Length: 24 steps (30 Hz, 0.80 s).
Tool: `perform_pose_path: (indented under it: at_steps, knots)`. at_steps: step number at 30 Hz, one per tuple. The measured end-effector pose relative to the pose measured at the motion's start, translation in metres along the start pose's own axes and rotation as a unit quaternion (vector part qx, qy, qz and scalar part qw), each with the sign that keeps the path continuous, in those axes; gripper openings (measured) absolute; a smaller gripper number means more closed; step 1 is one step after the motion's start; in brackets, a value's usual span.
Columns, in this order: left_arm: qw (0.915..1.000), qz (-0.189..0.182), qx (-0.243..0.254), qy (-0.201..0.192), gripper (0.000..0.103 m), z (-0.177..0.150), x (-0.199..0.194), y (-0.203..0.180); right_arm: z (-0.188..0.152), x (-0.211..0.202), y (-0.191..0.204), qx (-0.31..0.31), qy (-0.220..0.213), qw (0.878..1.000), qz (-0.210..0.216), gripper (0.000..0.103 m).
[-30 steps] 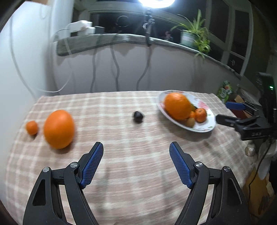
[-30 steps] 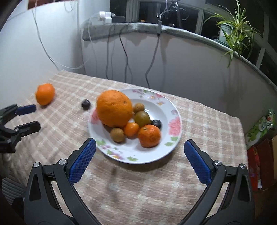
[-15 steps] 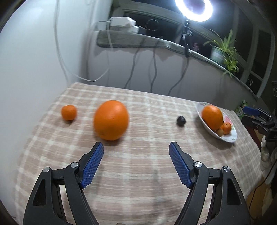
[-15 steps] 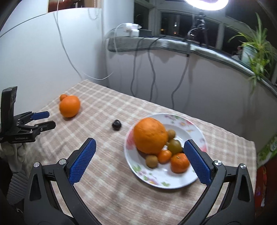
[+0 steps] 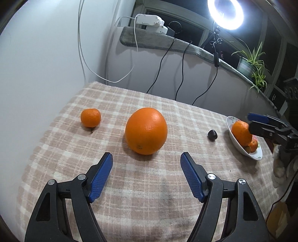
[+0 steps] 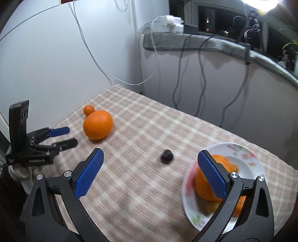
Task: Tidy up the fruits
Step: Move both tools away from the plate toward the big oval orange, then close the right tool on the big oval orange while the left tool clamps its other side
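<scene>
Checked cloth (image 5: 149, 195) bare around large orange (image 5: 146, 131)

White walls (image 5: 46, 55) close in on two sides of the bench (image 5: 149, 195), which wears a beige and cream checked cloth. Above the back wall runs a curved grey stone ledge (image 5: 158, 43), and on it sits a white power adapter (image 5: 149, 19) with a white cable (image 5: 82, 48) looping down the wall. Black cables (image 5: 178, 74) hang off the ledge too. A ring light (image 5: 226, 14) blazes at the top, clamped on a thin stand. Further along the ledge, a potted spider plant (image 5: 250, 63). Behind it all, dark window panes (image 6: 214, 20) in pale frames, night outside
</scene>
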<state>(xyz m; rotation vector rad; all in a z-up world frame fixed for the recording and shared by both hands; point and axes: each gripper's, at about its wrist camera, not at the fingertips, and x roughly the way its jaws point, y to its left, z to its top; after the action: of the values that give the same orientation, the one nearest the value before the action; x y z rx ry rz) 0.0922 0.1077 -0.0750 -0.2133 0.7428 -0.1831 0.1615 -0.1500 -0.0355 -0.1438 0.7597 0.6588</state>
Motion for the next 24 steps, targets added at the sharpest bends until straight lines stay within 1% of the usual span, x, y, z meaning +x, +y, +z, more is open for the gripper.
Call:
perform_pose_path:
  at_steps: [10,19,24]
  knots:
    - [0.9999,-0.008,0.012,0.005,0.075,0.014,0.018,0.000,0.023,0.060,0.027,0.015,0.040,0.997,0.058,0.103]
    - [0.9997,-0.015,0.007,0.015,0.075,0.021,0.033,0.006,0.039,0.103,0.047,0.026,0.062,0.992,0.103,0.103]
    - [0.9996,-0.019,0.007,0.020,0.075,0.022,0.039,0.008,0.044,0.119,0.057,0.025,0.072,0.990,0.120,0.103]
